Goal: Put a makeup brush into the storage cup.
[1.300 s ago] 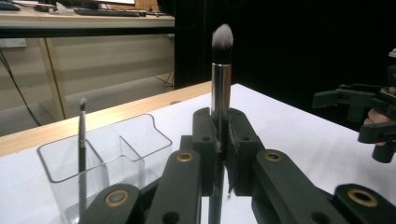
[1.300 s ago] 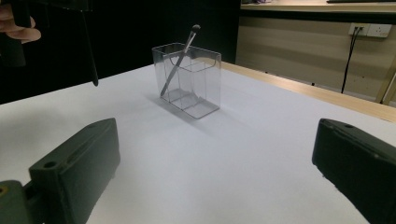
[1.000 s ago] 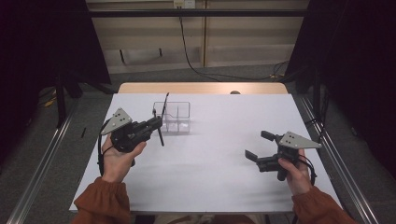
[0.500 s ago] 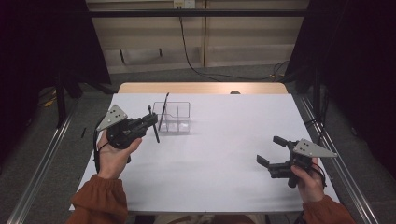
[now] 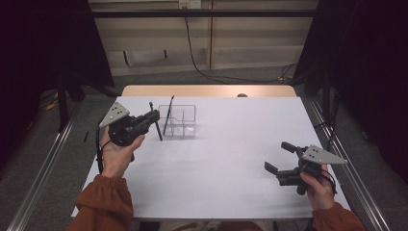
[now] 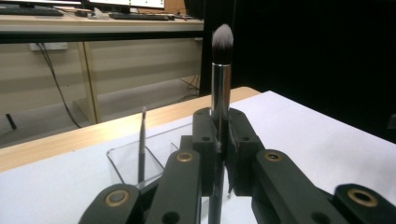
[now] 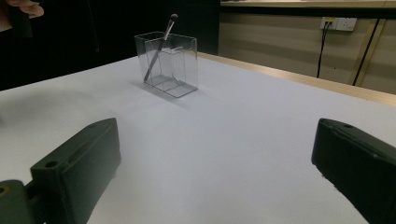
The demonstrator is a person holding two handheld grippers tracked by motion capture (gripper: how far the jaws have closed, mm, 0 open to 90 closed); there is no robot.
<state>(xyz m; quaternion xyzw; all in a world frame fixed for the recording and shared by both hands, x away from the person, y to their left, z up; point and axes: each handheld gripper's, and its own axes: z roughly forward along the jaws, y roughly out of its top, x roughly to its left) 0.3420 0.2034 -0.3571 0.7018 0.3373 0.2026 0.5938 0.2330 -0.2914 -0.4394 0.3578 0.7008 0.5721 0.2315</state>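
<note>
My left gripper (image 5: 150,118) is shut on a makeup brush (image 5: 155,122) and holds it upright just left of a clear compartment box (image 5: 185,115). In the left gripper view the brush (image 6: 220,88) rises between the jaws with a silver ferrule and white-tipped bristles. My left gripper (image 6: 220,128) clamps its handle. A thin brush (image 5: 168,115) leans inside the box; the thin brush (image 6: 141,140) and the box (image 6: 122,163) stand just past the jaws. At the table's right front, my right gripper (image 5: 278,156) stands open and holds nothing. Past my right gripper (image 7: 215,172), the box (image 7: 180,70) and thin brush (image 7: 161,46) show far off.
The white table (image 5: 231,144) has a wooden strip (image 5: 207,90) along its far edge, with a small dark object (image 5: 242,95) on it. Metal rails (image 5: 43,168) run down both sides of the table. A cable (image 5: 192,48) hangs by the back wall.
My left gripper has drifted slightly left and away with the brush in it. My right gripper has moved right and toward the front edge, still open.
</note>
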